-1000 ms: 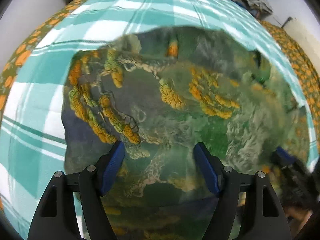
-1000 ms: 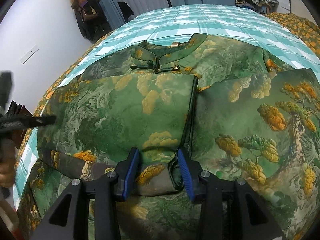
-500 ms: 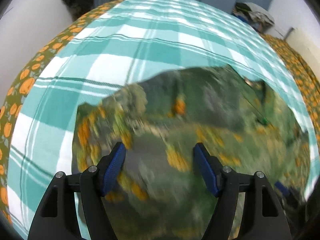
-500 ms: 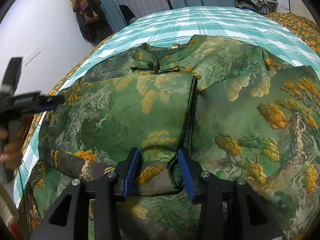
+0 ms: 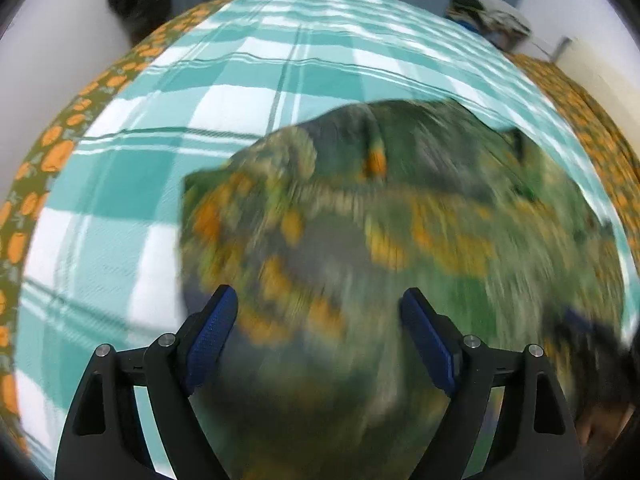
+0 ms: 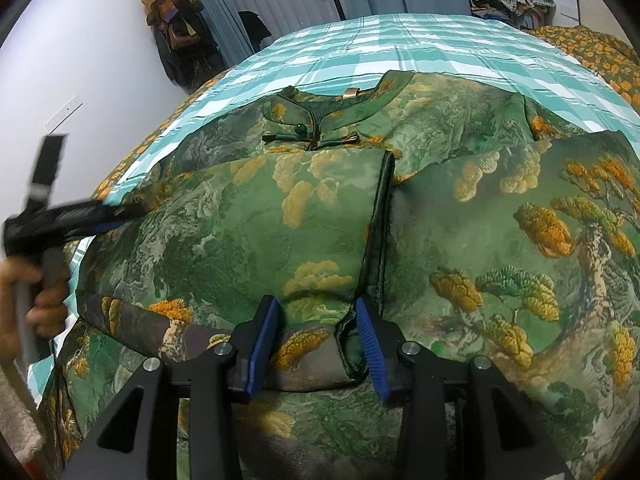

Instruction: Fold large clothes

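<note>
A green jacket point(image 6: 460, 208) printed with orange pine trees lies spread on the bed, collar point(image 6: 316, 120) at the far end and both sleeves folded across the chest. My right gripper point(image 6: 316, 320) is shut on the folded sleeve end point(image 6: 308, 344), with the cloth bunched between its blue pads. In the left wrist view the jacket point(image 5: 400, 240) is motion-blurred below my left gripper point(image 5: 320, 300), whose jaws are opening wide with no cloth pinched between them. In the right wrist view my left gripper point(image 6: 120, 214) hovers blurred over the jacket's left edge, held by a hand point(image 6: 44, 292).
The bed carries a teal and white plaid sheet point(image 5: 240, 80) over an orange-flowered cover point(image 5: 60, 152). Coats hang on the wall point(image 6: 176, 44) beyond the bed's far left corner. A pile of clothes point(image 6: 512, 0) sits at the far right.
My left gripper has lifted off the jacket and drawn back, its jaws spreading wider; more plaid sheet shows now. The right gripper and the sleeve end it holds have not moved.
</note>
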Tool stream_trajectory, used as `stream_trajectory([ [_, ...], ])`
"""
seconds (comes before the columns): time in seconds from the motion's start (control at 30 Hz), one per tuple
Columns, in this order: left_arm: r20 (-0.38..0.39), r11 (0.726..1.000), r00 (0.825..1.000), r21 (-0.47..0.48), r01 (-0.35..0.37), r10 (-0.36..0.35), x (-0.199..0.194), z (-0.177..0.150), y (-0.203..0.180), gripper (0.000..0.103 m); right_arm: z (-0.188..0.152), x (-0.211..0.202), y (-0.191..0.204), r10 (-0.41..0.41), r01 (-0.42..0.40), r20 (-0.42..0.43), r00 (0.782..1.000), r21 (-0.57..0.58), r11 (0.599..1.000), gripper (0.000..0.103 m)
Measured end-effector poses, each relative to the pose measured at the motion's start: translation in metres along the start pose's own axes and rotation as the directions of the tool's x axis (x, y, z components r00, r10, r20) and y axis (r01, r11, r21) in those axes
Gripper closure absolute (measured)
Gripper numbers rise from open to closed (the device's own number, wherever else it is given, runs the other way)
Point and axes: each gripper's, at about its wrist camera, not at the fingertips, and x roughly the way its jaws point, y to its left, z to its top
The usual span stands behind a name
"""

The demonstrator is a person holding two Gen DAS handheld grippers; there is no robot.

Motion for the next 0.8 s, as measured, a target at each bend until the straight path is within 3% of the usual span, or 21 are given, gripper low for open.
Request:
stream_trajectory([
  [0.07,0.009,1.0,1.0,0.018,-0.015,0.015,-0.026,-0.021,0.017,0.012,0.0,0.0,0.001,-0.004,0.004,-0.002,1.0,-0.003,1.0,0.062],
  [0.2,0.012,0.995,0.995,-0.027,-0.101,0.101,-0.056,-0.054,0.072,0.011,0.0,-0.002,0.002,-0.011,0.011,-0.003,1.0,-0.007,1.0,0.062],
  [0.33,-0.021,0.972,0.978,-0.106,-0.209,0.208,-0.072,-0.09,0.122,0.012,0.001,-0.023,0.009,-0.04,0.04,0.01,0.999,-0.019,0.999,0.061],
  [0.47,0.01,0.962,0.977,-0.173,-0.209,0.214,-0.092,-0.114,0.142,0.011,-0.01,-0.07,0.009,-0.029,0.029,0.053,0.998,0.012,1.0,0.061],
  [0.63,0.004,0.954,0.973,-0.197,-0.225,0.23,-0.061,-0.111,0.143,0.01,-0.053,-0.138,0.004,-0.08,0.083,0.118,0.99,-0.023,0.996,0.06],
  [0.73,-0.055,0.952,0.975,-0.213,-0.221,0.215,-0.029,-0.114,0.148,0.0,-0.083,-0.176,-0.007,-0.141,0.147,0.16,0.977,-0.025,0.989,0.059],
  [0.8,-0.023,0.944,0.964,-0.198,-0.265,0.266,-0.019,-0.117,0.145,0.0,-0.104,-0.202,-0.018,-0.179,0.182,0.182,0.967,0.002,0.983,0.059],
])
